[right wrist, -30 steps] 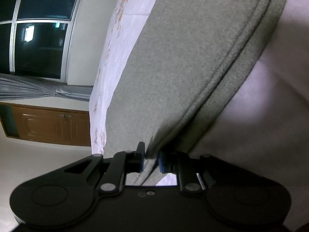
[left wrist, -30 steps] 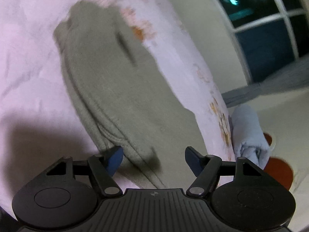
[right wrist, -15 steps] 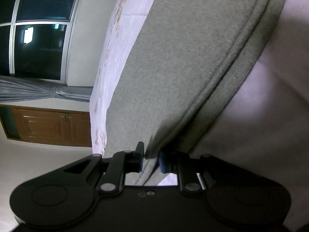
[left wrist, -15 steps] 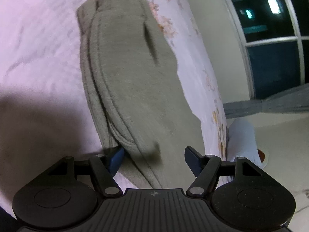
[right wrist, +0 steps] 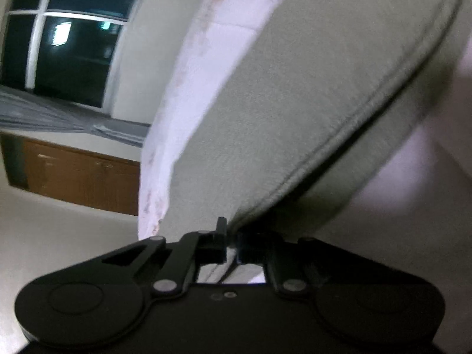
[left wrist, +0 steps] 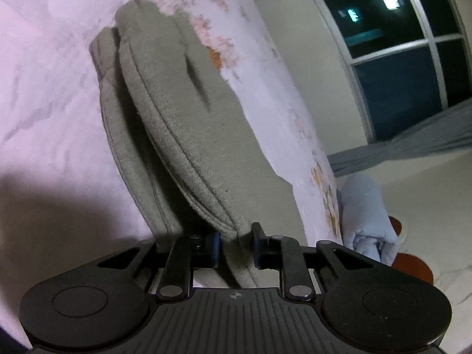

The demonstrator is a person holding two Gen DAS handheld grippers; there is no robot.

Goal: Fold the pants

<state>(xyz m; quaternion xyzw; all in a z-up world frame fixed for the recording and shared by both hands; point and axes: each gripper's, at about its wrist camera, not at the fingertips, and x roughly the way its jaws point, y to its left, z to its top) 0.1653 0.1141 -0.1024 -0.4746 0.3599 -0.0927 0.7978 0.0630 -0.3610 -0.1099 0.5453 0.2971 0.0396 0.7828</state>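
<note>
Through your left wrist camera, the grey-green pants (left wrist: 188, 124) lay lengthwise on the bed (left wrist: 44, 88), over a pale pink sheet with an orange flower print along its edge. They were doubled over, with a stitched seam running down the top layer and a lower layer showing beside it on the left. Your left gripper (left wrist: 236, 243) had just been closing, and its blue-padded fingers (left wrist: 214, 249) stood narrow, pinching the near end of the top layer of the pants, which was bunched between them. A shadow fell across the sheet at lower left. Beyond the bed's edge on the right, a rolled light-blue blanket (left wrist: 365, 215) sat on something reddish-brown, with a dark window (left wrist: 398, 59) and a grey curtain (left wrist: 413, 141) behind.

Through your right wrist camera, which was somewhat blurred, the pants (right wrist: 309, 103) filled most of the frame, their seamed edge running diagonally from upper right toward the gripper. Your right gripper (right wrist: 231, 246) was clamped tight on that edge, its jaws having just drawn fully together with the cloth between them. The pink sheet (right wrist: 188, 103) showed on either side of the pants. To the left you saw the window (right wrist: 67, 44), the curtain (right wrist: 59, 118) below it, and a brown wooden cabinet (right wrist: 79, 174) beside the bed.
</note>
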